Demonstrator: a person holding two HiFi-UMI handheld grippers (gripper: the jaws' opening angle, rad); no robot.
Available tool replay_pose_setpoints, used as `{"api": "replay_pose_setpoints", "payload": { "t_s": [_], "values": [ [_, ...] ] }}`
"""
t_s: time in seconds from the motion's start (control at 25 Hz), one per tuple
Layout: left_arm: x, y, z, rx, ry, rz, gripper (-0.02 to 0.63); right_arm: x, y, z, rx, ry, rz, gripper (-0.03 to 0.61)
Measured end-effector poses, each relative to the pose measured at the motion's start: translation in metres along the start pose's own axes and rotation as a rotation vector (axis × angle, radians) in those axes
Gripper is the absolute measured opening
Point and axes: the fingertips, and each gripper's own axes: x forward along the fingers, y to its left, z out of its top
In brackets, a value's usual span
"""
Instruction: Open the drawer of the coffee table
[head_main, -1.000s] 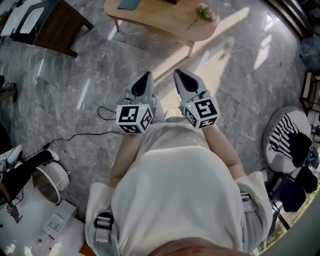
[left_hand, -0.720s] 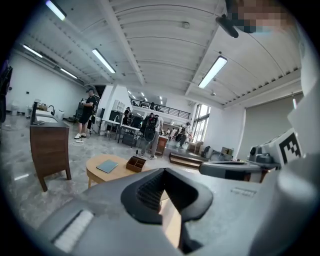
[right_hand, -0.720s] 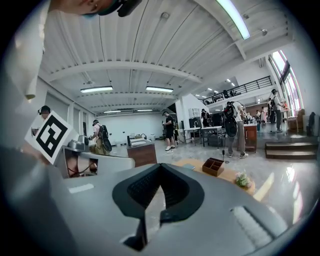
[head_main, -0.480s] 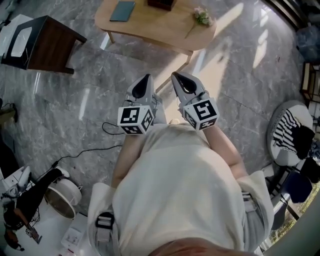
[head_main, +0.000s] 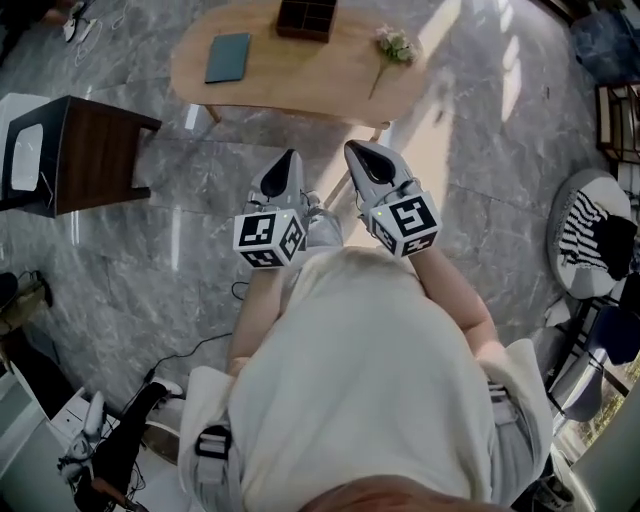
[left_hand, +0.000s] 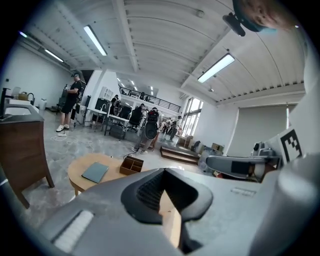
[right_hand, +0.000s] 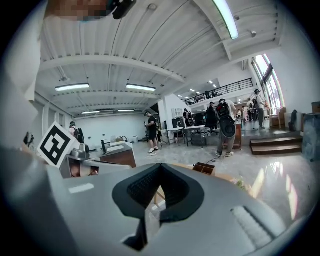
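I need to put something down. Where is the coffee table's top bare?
The coffee table is bare along its near edge, between the teal notebook and the flower sprig, in front of the compartment box. A smaller patch lies left of the notebook. Crowded: the far edge by the box.

Ahead of me the oval wooden coffee table (head_main: 290, 80) stands on the grey marble floor (head_main: 140, 260). On its top lie 1 teal notebook (head_main: 228, 57), 1 dark divided box (head_main: 307, 17) and 1 flower sprig (head_main: 393, 45).

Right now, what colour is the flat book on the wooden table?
The book is dark teal, clearest in the head view.
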Motion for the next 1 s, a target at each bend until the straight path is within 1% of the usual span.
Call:
{"api": "replay_pose_setpoints", "payload": {
  "t_s": [0.24,0.44,0.56,0.76,1.0],
  "values": [
    [0.038,0.042,0.008,0.026,0.06,-0.072,0.002,0.041,-0.017,0.003,0.042,-0.004,-0.106,0.0],
    [0.066,0.068,-0.001,0.046,0.11,-0.109,0.002,0.054,-0.038,-0.014,0.093,0.012,-0.207,0.0],
    [0.079,0.083,-0.016,0.019,0.151,-0.117,0.002,0.055,-0.052,-0.034,0.129,0.051,-0.262,0.0],
    [0.103,0.108,-0.054,-0.04,0.221,-0.113,0.002,0.057,-0.082,-0.075,0.185,0.113,-0.343,0.0],
    [0.132,0.139,-0.099,-0.041,0.272,-0.073,0.002,0.065,-0.113,-0.122,0.239,0.158,-0.387,0.0]
  ]
}}
